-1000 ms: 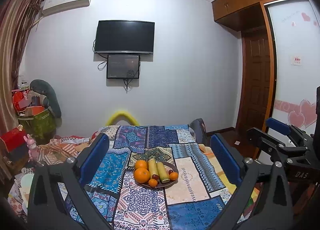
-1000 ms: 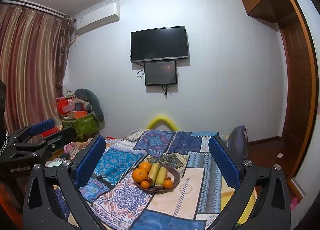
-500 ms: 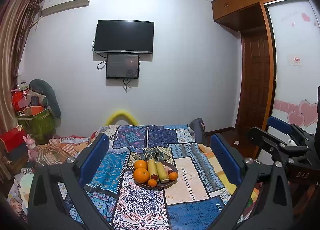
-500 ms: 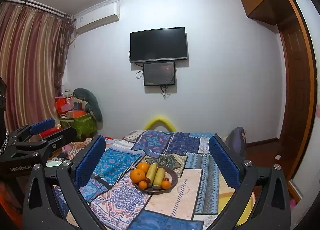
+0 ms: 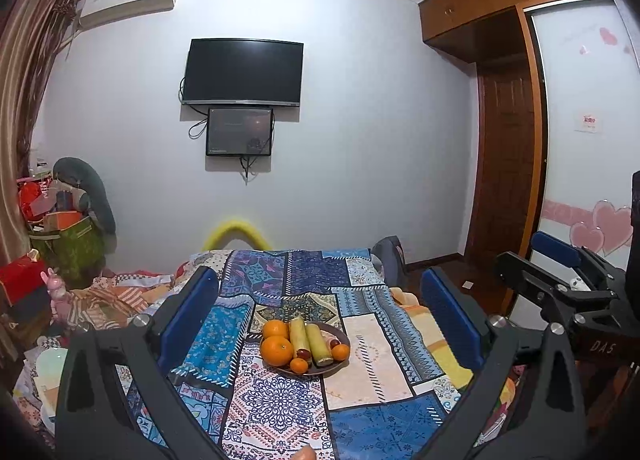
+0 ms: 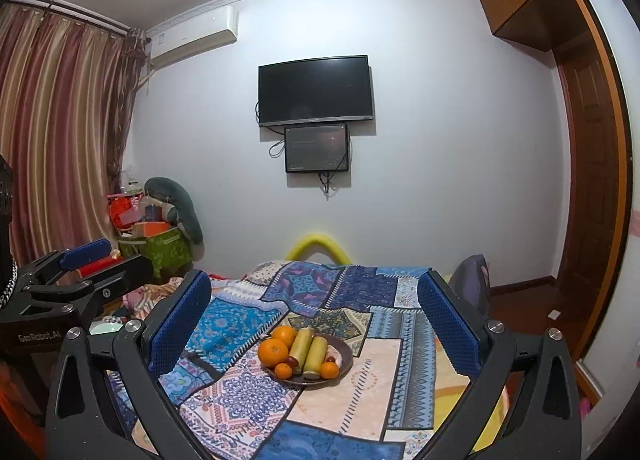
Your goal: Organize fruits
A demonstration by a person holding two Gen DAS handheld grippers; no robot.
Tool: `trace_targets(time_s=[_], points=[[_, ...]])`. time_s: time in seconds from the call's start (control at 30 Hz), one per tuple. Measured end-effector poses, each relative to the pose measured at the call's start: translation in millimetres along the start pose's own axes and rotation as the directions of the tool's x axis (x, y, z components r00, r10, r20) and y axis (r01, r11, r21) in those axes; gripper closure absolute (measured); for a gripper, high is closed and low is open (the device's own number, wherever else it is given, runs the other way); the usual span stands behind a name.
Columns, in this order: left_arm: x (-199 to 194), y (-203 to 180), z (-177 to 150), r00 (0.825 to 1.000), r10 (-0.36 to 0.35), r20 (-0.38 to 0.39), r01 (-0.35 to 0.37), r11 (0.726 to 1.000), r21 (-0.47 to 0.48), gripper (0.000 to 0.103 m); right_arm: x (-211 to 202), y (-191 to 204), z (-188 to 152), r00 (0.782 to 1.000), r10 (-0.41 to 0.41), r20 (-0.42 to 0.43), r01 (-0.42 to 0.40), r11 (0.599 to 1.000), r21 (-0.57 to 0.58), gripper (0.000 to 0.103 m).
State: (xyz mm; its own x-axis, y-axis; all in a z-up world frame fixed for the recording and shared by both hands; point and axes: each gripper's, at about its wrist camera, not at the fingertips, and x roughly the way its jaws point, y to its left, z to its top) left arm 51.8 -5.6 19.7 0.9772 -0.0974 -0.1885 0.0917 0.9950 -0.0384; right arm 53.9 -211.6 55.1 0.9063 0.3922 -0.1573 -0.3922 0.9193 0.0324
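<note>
A dark plate (image 5: 340, 334) (image 6: 347, 352) of fruit sits on a patchwork cloth. It holds large oranges (image 5: 277, 350) (image 6: 273, 353), small oranges (image 5: 299, 365) (image 6: 329, 370), two yellow-green stalks (image 5: 319, 345) (image 6: 315, 352) and small dark red fruits (image 5: 304, 353). My left gripper (image 5: 320, 300) is open and empty, held well back from the plate. My right gripper (image 6: 314, 296) is open and empty, also held back. Each gripper shows at the edge of the other's view, the right one (image 5: 560, 280) and the left one (image 6: 80, 280).
The patchwork cloth (image 5: 372, 360) covers a table. Two screens (image 5: 242, 76) hang on the far wall. Boxes and bags (image 5: 60, 236) pile at the left by the curtain (image 6: 60, 140). A wooden door (image 5: 508, 164) and wardrobe are on the right.
Both views have shifted slightly; the plate sits a little nearer in the right wrist view. Both grippers stay open and empty.
</note>
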Motion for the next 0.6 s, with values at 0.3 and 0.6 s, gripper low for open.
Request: trace_targets(time_s=[0.3,0.6], points=[[0.9,-1.5,-1.7,1.0,-0.001,-0.007,0.001,1.0,0.014,0.0,0.6,1.3,0.7,1.0,-0.002,0.002,0.002,1.0,-0.007,0.0],[4.1,-4.1,-3.5,1.0,0.003,-0.016,-0.003,1.0,0.019,0.0,3.0,-0.1,-1.1,1.0,-0.005,-0.01,0.005,1.0,-0.001,0.0]])
